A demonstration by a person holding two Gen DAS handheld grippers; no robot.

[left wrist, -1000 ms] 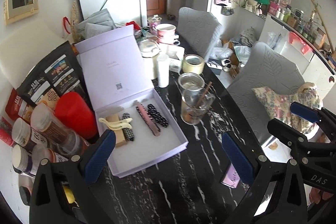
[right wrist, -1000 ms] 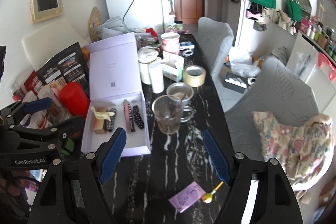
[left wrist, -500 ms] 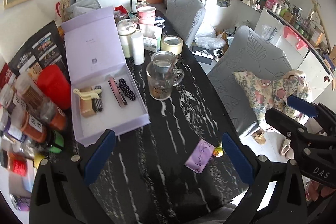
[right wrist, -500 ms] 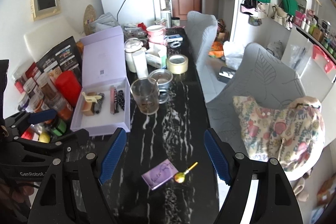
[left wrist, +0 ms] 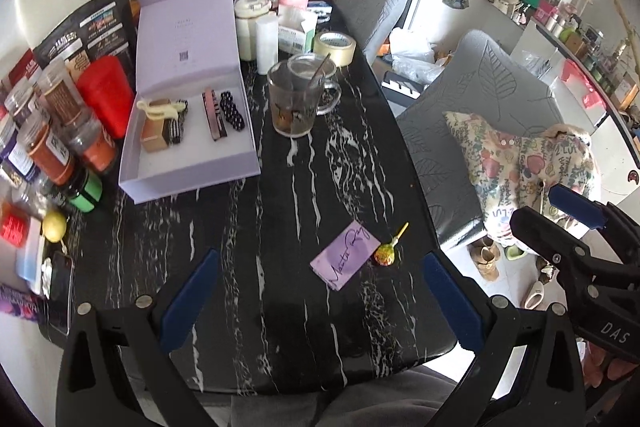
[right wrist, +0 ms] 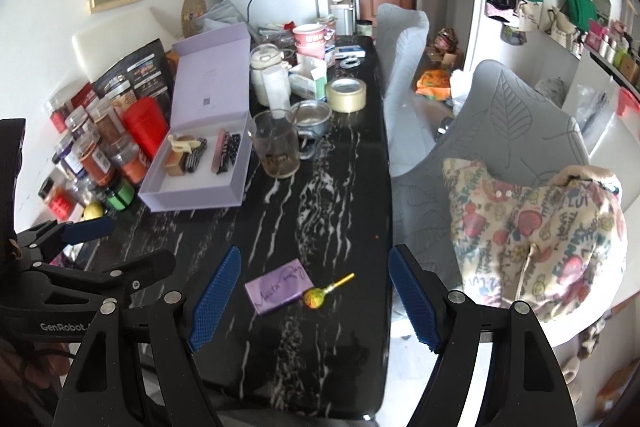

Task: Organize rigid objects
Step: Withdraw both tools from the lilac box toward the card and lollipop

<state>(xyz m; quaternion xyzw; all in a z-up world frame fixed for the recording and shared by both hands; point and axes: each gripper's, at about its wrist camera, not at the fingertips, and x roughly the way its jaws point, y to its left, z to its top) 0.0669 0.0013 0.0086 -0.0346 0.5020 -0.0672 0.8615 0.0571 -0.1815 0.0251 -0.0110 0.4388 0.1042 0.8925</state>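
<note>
Lollipop (right wrist: 314, 297) beside purple card (right wrist: 279, 286); card script illegible; both grippers' jaws spread, empty.

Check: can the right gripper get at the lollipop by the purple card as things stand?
Probably yes. The right gripper is open and empty, and the lollipop lies on bare table ahead of its fingers. The purple card sits close beside it, so it could get nudged.

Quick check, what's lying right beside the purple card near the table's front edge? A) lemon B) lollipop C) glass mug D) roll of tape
B: the lollipop lies right beside the purple card on the black table; its yellow stick points away from the card.
</note>
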